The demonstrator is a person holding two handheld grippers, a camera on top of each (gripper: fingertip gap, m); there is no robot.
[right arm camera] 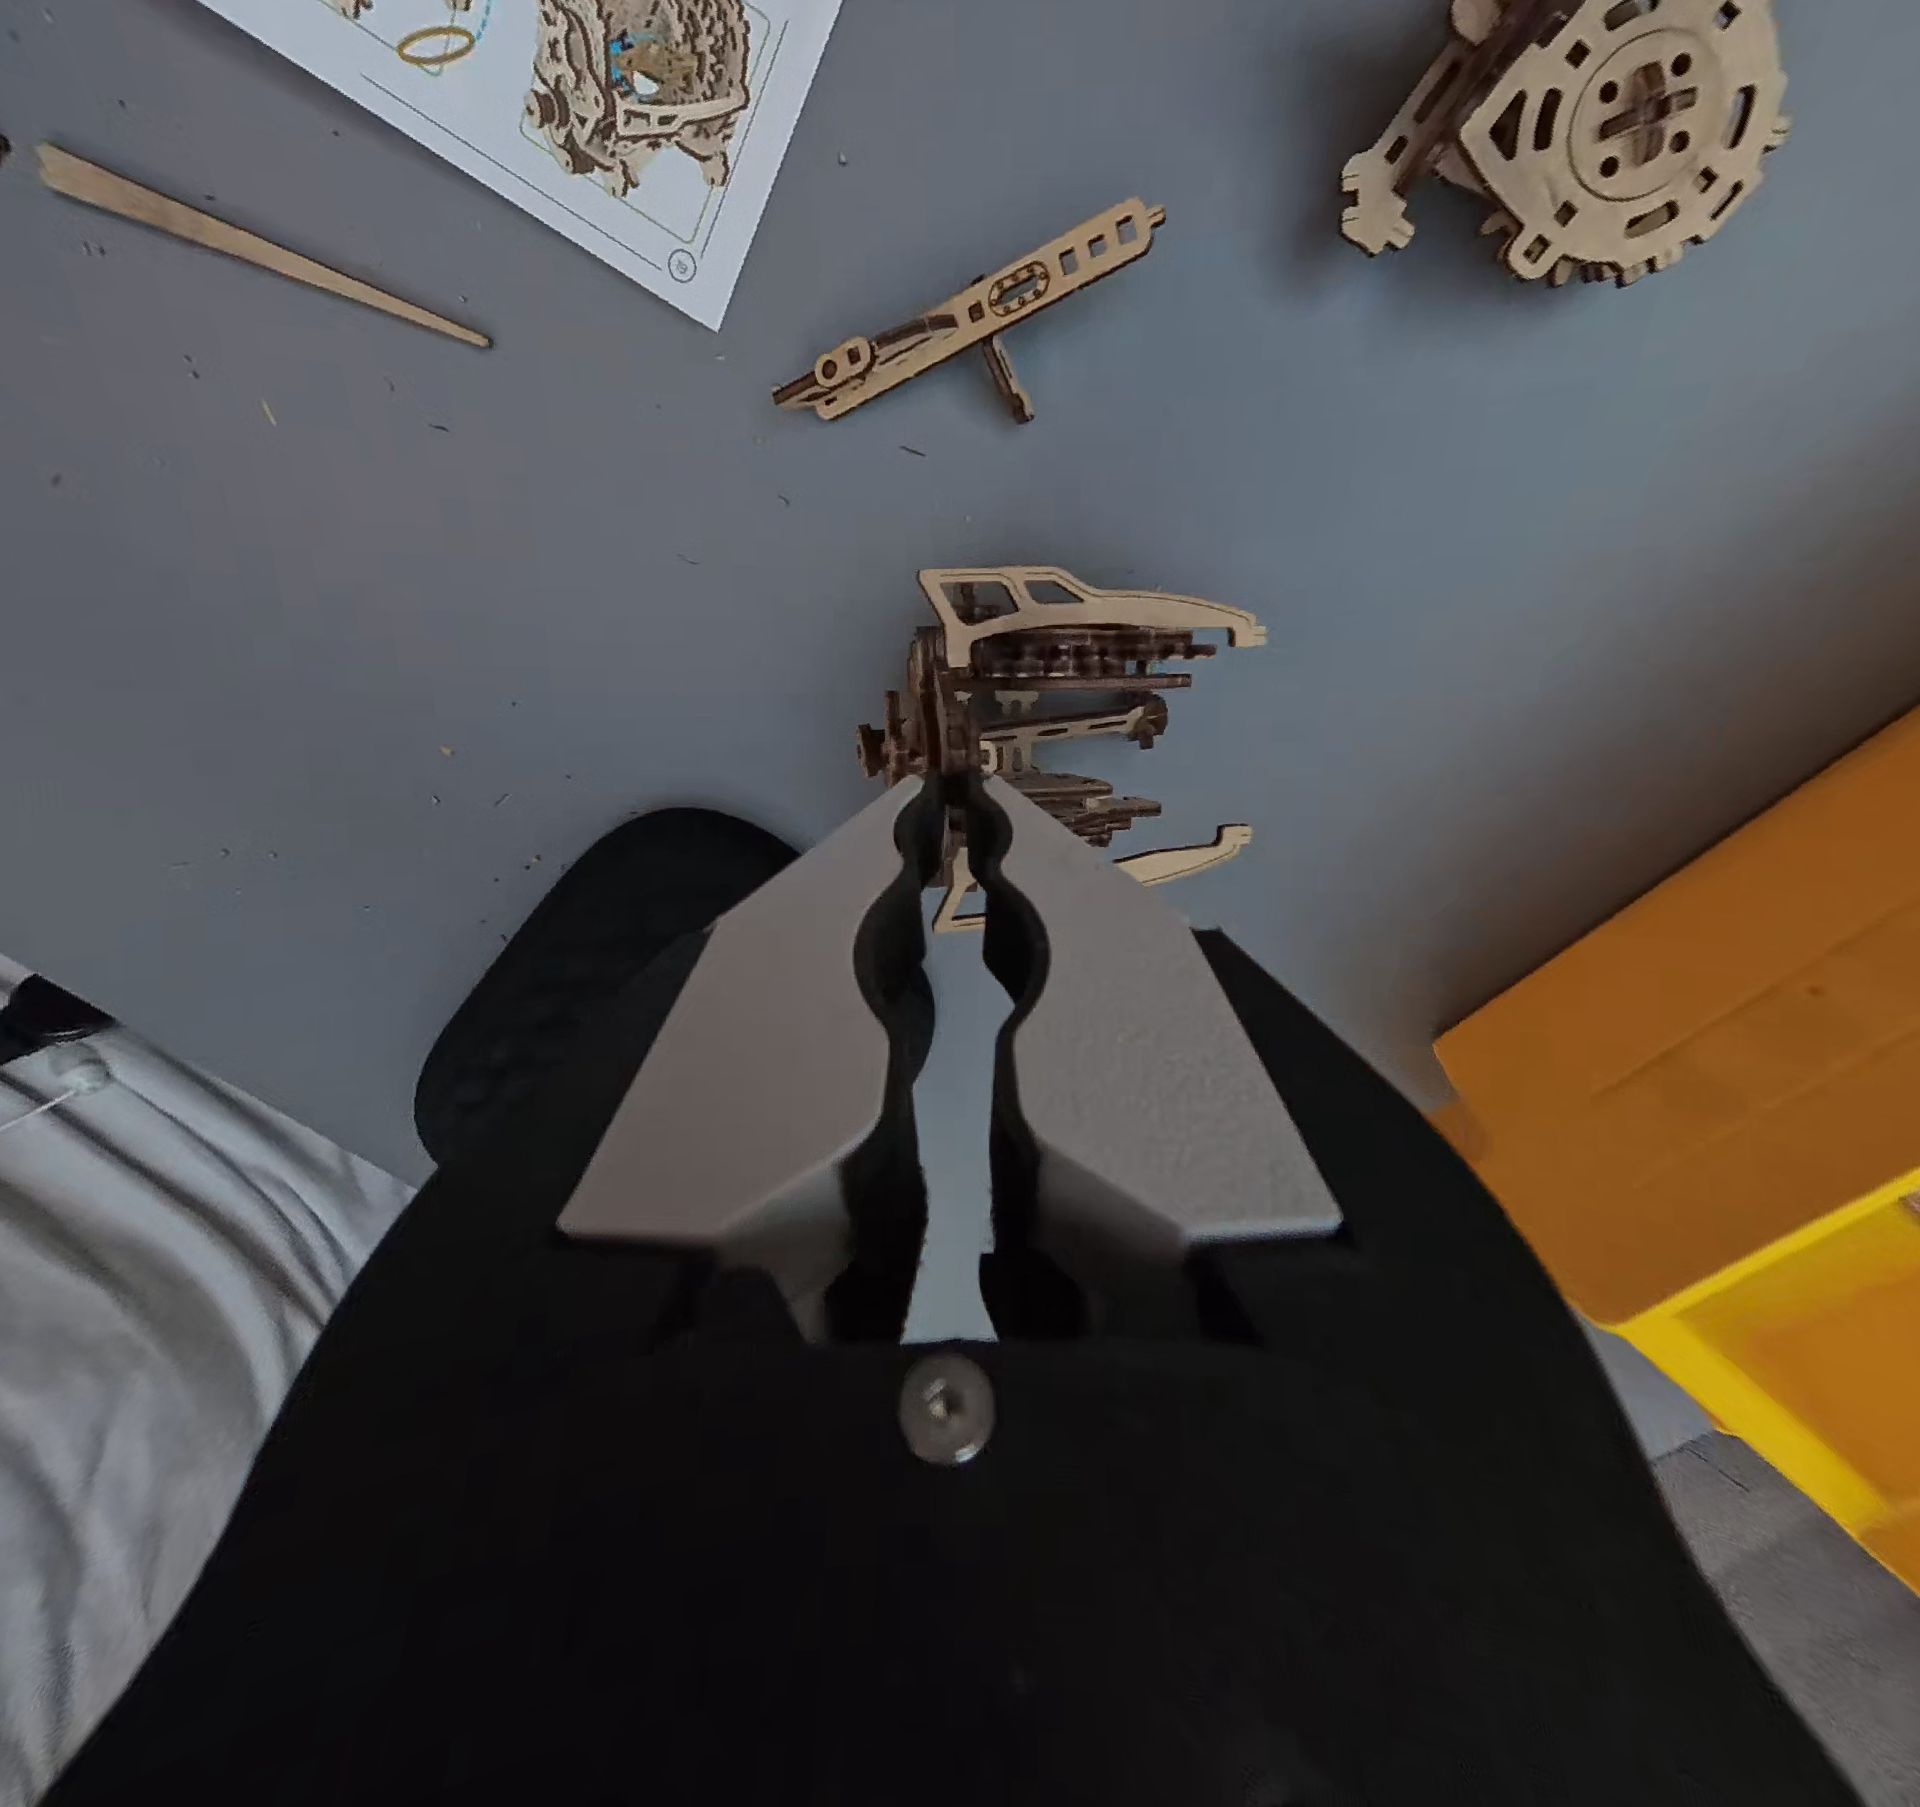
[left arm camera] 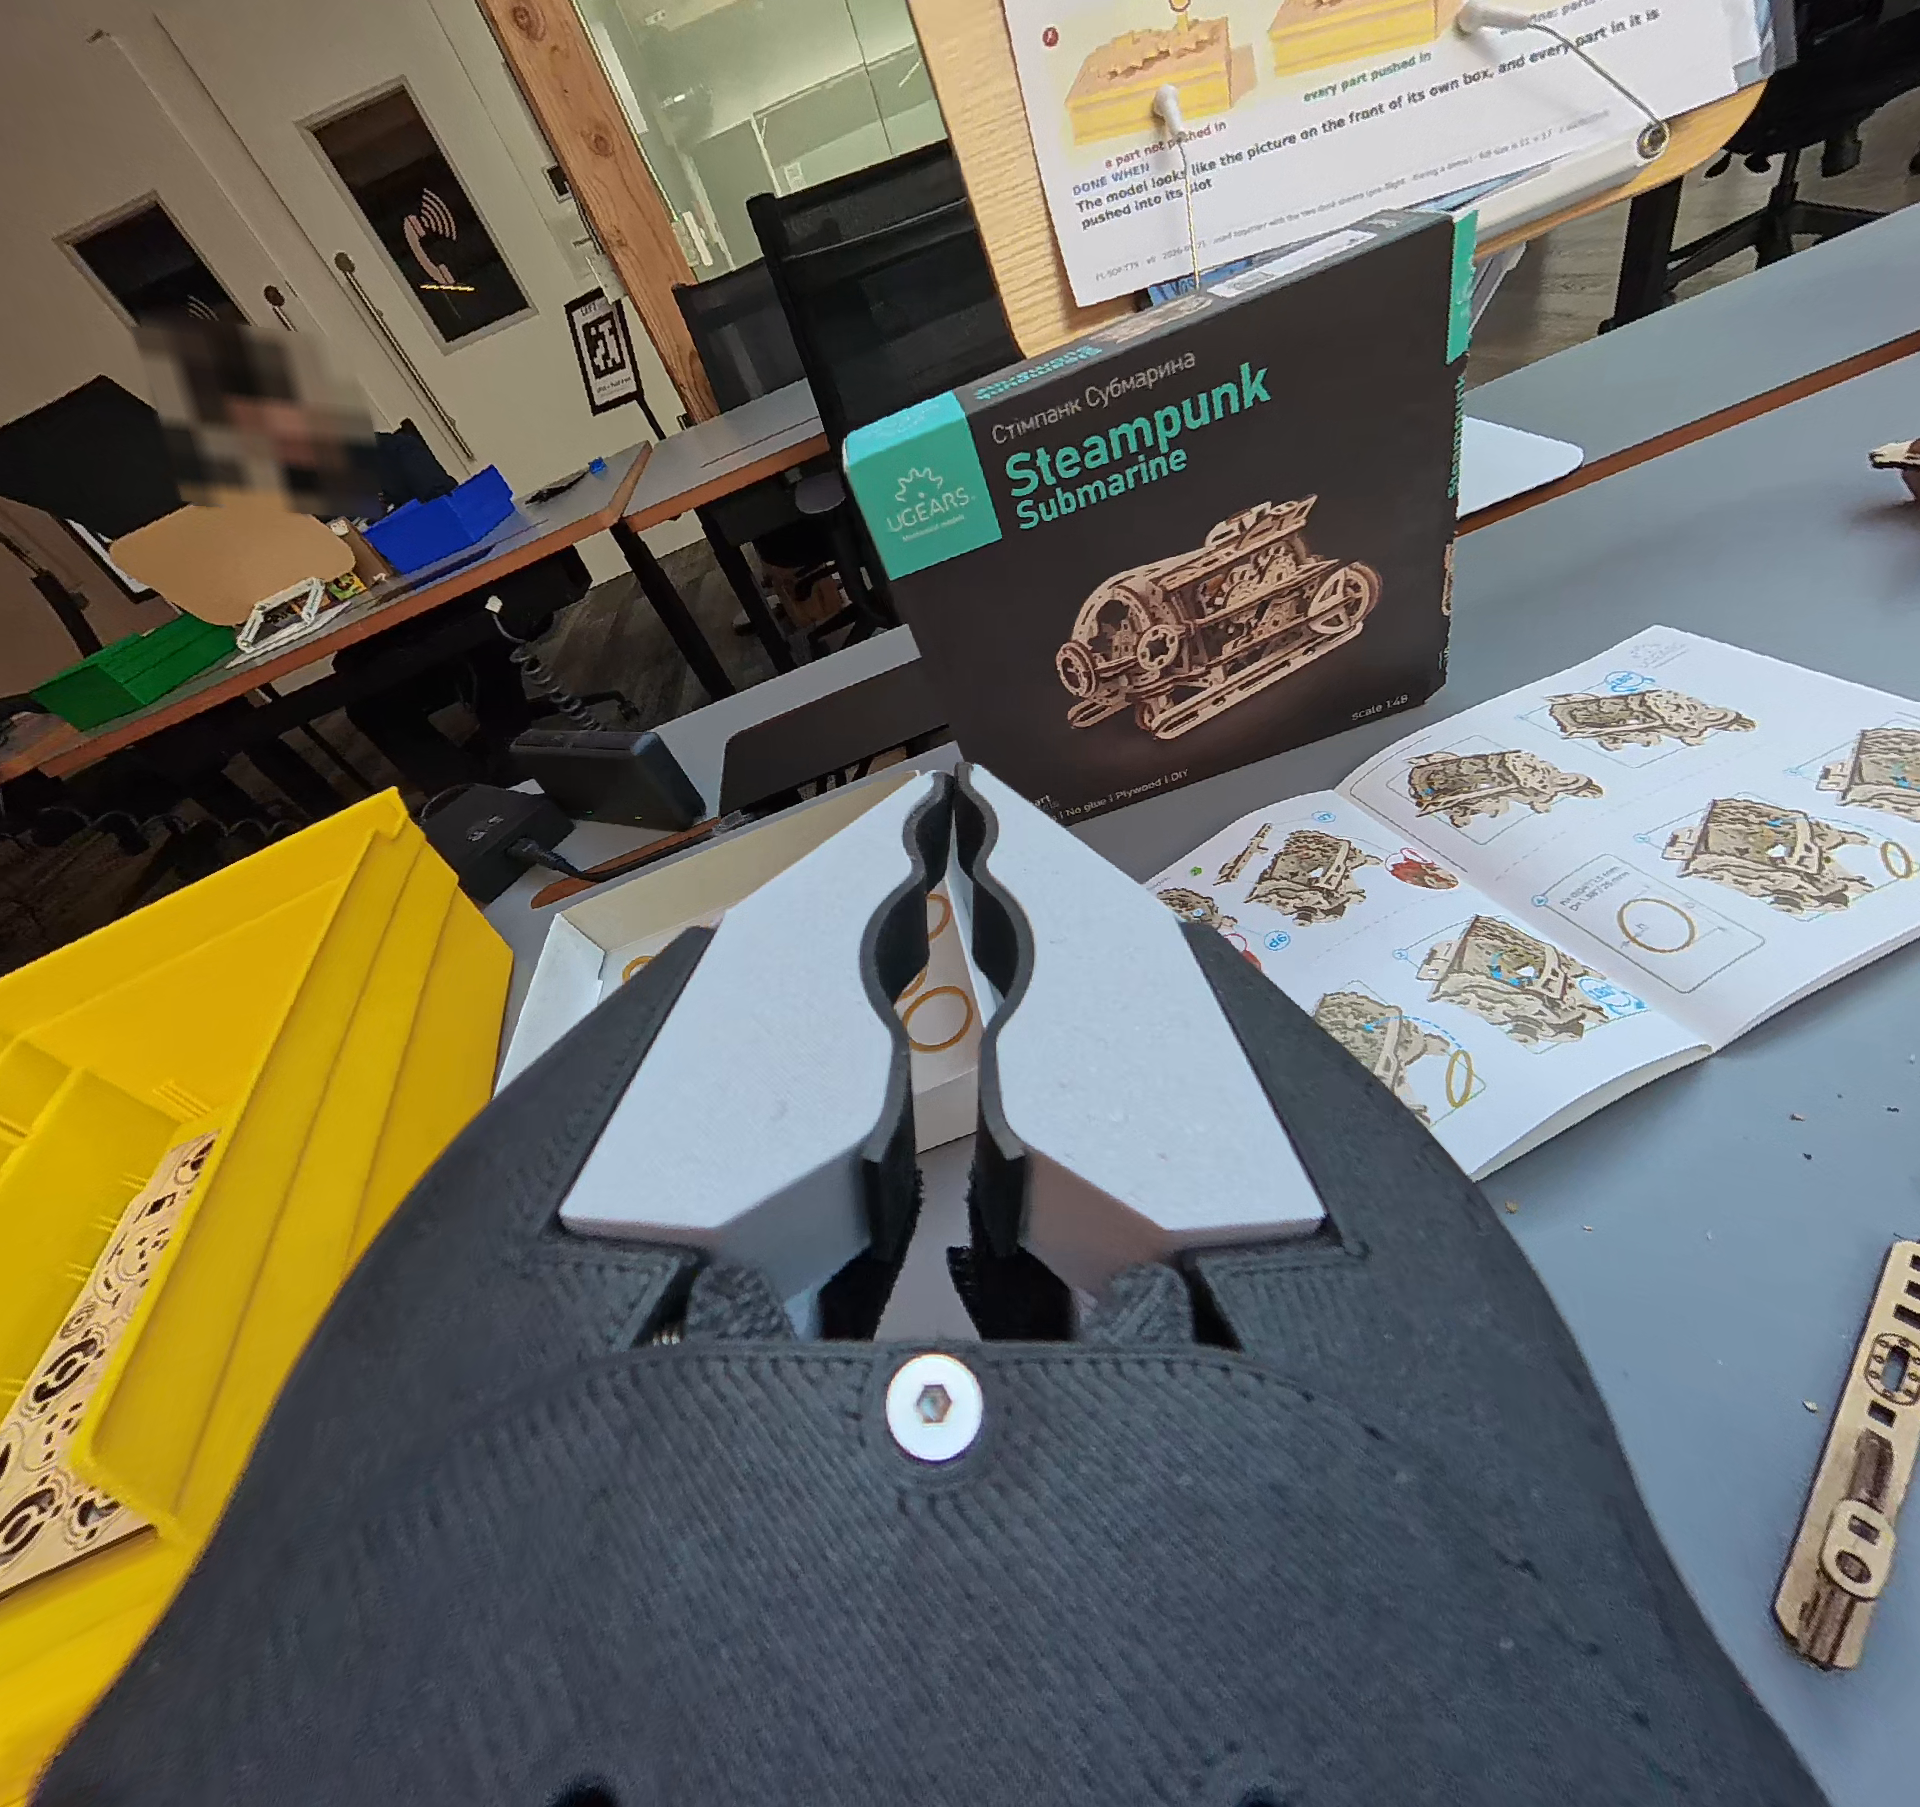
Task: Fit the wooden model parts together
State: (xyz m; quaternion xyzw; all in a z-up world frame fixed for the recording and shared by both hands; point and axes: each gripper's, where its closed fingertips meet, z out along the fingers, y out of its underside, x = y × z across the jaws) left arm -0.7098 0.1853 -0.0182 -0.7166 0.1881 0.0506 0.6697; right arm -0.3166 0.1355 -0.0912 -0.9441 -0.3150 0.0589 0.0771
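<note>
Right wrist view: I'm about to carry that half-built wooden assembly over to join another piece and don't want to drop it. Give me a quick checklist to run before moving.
1. Right gripper shut on the wooden sub-assembly: ok.
2. Grip depth: only the fingertips pinch one thin edge plate: not ok.
3. Sub-assembly off the grey table: cannot tell.
4. Mating pieces in view: slotted bar and round gear assembly lie apart on the table: ok.
5. Left gripper free to help: shut, holds nothing: ok.
6. Instruction booklet open for reference: ok.
</note>
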